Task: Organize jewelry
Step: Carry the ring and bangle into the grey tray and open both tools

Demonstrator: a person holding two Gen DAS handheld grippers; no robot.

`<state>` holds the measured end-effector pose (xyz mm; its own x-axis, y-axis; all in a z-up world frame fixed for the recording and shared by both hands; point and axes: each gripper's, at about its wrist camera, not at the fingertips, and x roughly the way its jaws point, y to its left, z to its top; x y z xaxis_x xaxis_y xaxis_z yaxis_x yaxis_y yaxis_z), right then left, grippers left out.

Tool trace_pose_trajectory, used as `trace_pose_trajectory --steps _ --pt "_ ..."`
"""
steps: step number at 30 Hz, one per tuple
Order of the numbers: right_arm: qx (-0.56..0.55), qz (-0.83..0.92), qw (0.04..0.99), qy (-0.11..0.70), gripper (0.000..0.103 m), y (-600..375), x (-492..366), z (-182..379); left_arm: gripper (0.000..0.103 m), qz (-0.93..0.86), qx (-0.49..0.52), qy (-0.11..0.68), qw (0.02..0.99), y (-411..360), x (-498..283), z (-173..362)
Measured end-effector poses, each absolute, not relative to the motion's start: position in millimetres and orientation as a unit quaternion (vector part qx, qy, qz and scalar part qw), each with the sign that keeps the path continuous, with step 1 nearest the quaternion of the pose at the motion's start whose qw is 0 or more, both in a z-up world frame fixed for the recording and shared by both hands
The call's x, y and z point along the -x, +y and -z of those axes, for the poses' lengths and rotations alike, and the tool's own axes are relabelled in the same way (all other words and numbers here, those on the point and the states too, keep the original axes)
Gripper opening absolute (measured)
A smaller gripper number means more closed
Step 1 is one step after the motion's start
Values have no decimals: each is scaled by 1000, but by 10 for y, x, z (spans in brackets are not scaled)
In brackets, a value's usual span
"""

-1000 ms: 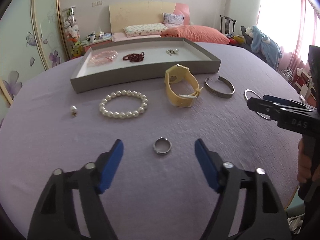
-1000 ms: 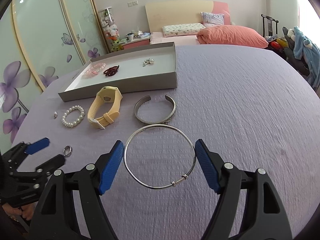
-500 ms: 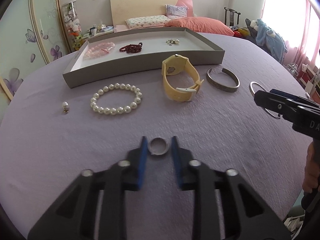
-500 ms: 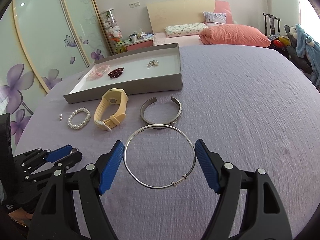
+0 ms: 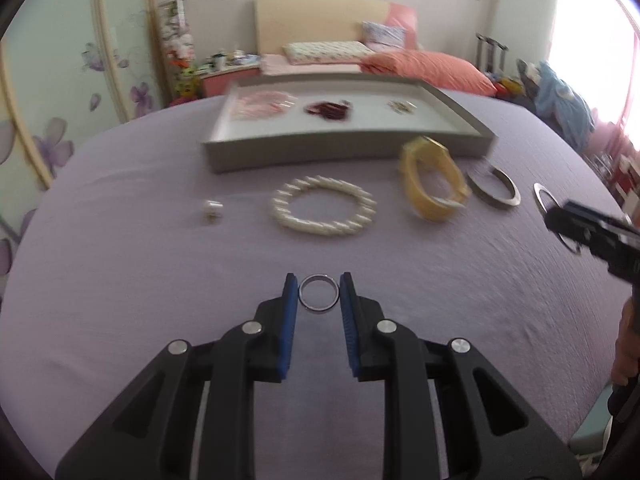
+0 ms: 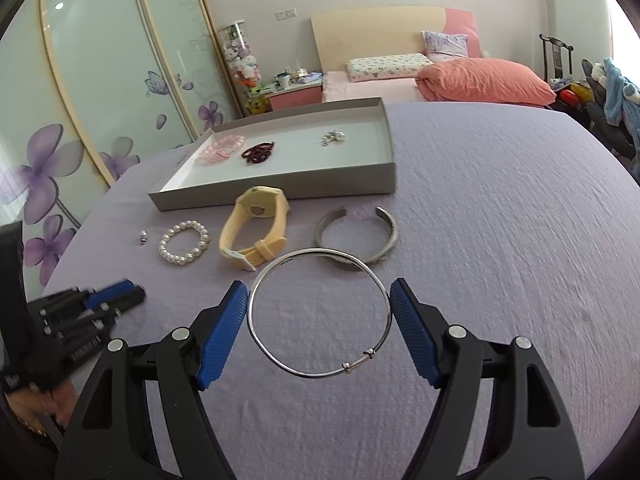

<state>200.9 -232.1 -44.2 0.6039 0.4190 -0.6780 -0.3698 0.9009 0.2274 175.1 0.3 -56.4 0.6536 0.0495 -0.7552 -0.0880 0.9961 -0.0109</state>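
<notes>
Left gripper [image 5: 319,297]: ribbed blue pads pinching small plain silver band ring [image 5: 319,298] by its outer edge, ring now off the crinkled lilac cloth [image 5: 120,264], well in front of shallow grey cardboard tray [image 5: 344,148]. A second ago: jaws wide, ring flat on cloth between them; half a second ago already closed on it, since then lifted, background smeared. Right gripper [image 6: 319,322]: jaws spread wide, thin silver wire bangle [image 6: 319,314] with two small sliding beads between them, pads just beside its sides, contact unclear; unchanged from before. In front of tray on cloth: glossy white pearl bead bracelet [image 6: 184,242], tiny silver-and-pearl charm [image 6: 143,236] off to its left, matte yellow rubber watch [image 6: 256,227] standing on edge, open brushed-metal cuff [image 6: 357,237]. Inside tray: pink translucent bracelet [image 6: 221,149], dark red bead strand [image 6: 258,152], small pearl earrings [image 6: 333,137]. None of these moved.
</notes>
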Motion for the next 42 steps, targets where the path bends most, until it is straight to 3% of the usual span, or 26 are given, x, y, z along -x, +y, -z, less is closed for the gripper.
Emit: trace_pose_trajectory --steps 12,33,42 --pt "-18 -254 888 383 75 -2027 -1928 384 22 -106 55 385 915 682 -1623 309" --pt "-10 -256 889 379 75 -1993 -1972 326 22 -99 50 378 919 662 -1687 233" --pt "16 -238 914 329 75 -1912 -2408 -87 22 -86 53 350 931 719 -2029 -3"
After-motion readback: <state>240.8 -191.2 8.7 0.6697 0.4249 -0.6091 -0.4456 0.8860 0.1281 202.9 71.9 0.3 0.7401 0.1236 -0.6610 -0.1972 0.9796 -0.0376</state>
